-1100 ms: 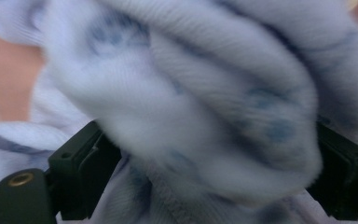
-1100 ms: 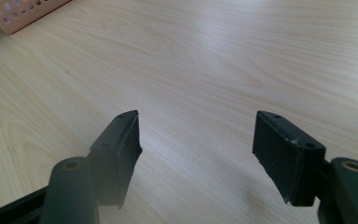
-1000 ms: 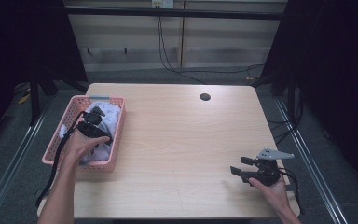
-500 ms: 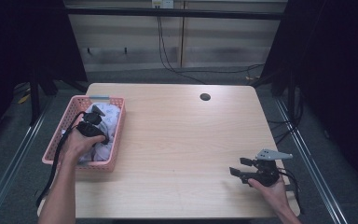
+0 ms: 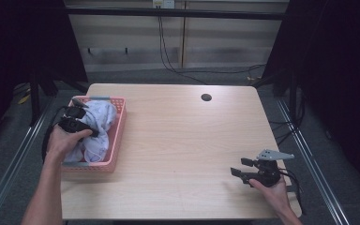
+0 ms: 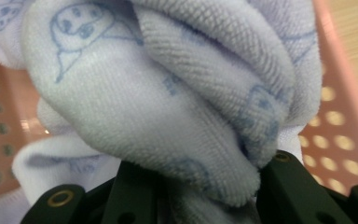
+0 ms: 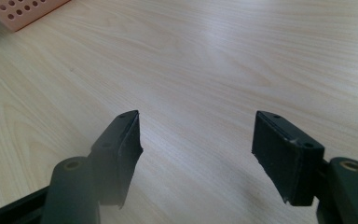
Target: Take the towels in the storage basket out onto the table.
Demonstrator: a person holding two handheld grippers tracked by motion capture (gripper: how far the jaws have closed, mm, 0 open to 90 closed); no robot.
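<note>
Trouble could come if the soft white cloth with blue drawings [image 6: 168,93] snags on the pink plastic basket [image 5: 117,136] and drags it. The left gripper [image 5: 77,123] has just been closing and pinches the cloth inside the basket. The right gripper [image 7: 196,140] rests wide open and empty over the wooden tabletop [image 5: 187,140].

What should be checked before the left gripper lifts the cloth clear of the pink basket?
1. Grip on the cloth: ok. The left gripper has just been closing its jaws, and the pale printed cloth is bunched between them.
2. Whole cloth gathered: not ok. Folds hang loose below and beside the jaws.
3. Cloth clear of the pink basket: not ok. Much of it lies inside.
4. Basket steadied: not ok. Nothing holds it, so it could drag along.
5. Right gripper ready: ok. Jaws open, nothing between them, low over the table.
6. Second cloth underneath: cannot tell.
</note>
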